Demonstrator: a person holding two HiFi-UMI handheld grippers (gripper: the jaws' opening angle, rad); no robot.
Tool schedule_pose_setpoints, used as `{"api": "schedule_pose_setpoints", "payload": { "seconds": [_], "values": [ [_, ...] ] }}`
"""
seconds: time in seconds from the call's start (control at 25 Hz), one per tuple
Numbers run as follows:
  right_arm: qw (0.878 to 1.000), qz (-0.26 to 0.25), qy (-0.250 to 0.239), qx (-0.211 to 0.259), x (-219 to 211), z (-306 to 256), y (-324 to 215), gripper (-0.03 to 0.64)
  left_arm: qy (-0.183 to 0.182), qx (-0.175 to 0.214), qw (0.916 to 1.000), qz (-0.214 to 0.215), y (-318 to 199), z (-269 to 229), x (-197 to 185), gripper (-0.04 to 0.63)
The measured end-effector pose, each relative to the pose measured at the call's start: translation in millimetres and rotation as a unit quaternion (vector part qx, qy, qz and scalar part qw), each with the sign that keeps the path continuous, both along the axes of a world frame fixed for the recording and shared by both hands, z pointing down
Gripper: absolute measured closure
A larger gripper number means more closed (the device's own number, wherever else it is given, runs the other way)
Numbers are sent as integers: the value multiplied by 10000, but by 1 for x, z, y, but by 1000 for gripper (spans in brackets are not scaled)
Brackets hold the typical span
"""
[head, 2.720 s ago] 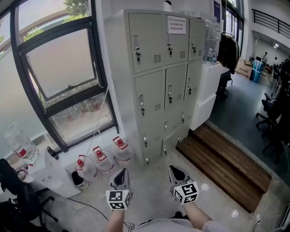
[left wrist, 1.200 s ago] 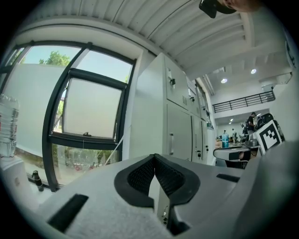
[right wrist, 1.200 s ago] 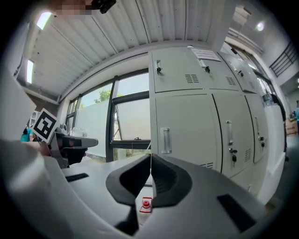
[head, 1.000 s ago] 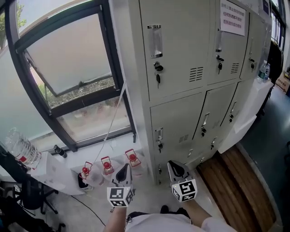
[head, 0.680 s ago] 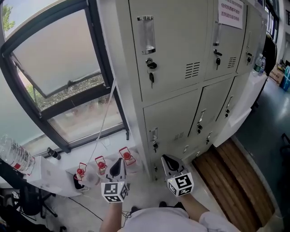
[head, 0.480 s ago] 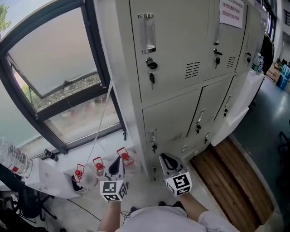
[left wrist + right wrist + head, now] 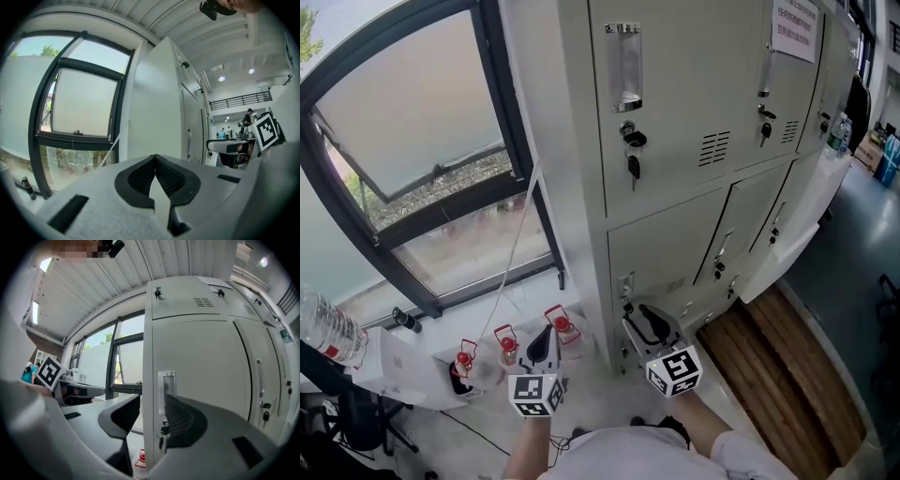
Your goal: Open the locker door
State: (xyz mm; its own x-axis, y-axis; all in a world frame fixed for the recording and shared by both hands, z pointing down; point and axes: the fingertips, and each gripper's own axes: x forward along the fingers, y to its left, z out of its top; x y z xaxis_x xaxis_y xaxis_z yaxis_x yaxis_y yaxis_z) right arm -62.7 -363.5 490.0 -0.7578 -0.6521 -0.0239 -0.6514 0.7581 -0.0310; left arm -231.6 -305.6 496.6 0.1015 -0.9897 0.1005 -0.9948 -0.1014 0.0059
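A bank of pale grey lockers stands right in front of me. Its upper left door has a long handle and a key in the lock. My right gripper is low, at the left edge of the middle-row door, near that door's handle. In the right gripper view the jaws are opening, and the recessed handle and keyed lock show in the gap, with no pad pressing on them. My left gripper hangs beside it, shut on nothing.
A black-framed window is to the left, with a white cord hanging down by the locker's side. Red-capped water jugs stand on the floor below. A wooden step lies to the right. More locker columns continue rightward.
The right gripper has gone forward to the middle-row door's handle and its jaws have parted. The view has shifted closer to the lockers. The left gripper has stayed shut and low.
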Motion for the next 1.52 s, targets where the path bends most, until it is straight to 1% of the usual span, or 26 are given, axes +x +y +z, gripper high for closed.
{"api": "schedule_pose_setpoints", "payload": {
  "seconds": [0.08, 0.2, 0.4, 0.68, 0.96, 1.52],
  "values": [
    [10000, -70, 23, -7, -6, -1, -7, 474, 6, -12, 10000, -61, 1, 1, -5, 593],
    [9999, -97, 76, 105, -13, -4, -20, 473, 3, -35, 9998, -185, 4, 4, -13, 592],
    [9997, -163, 96, 165, -27, -9, -42, 473, 5, -50, 9989, -456, 8, 4, -34, 594],
    [9992, -330, 115, 189, -46, -8, -51, 473, 37, -98, 9975, -693, 9, 9, -51, 593],
    [9991, -384, 102, 148, -49, -8, -51, 472, 60, -143, 9977, -654, 3, 12, -52, 593],
    [9998, -147, 129, 60, -34, -8, -36, 472, 96, -117, 9992, -363, 0, 11, -42, 593]
  ]
}}
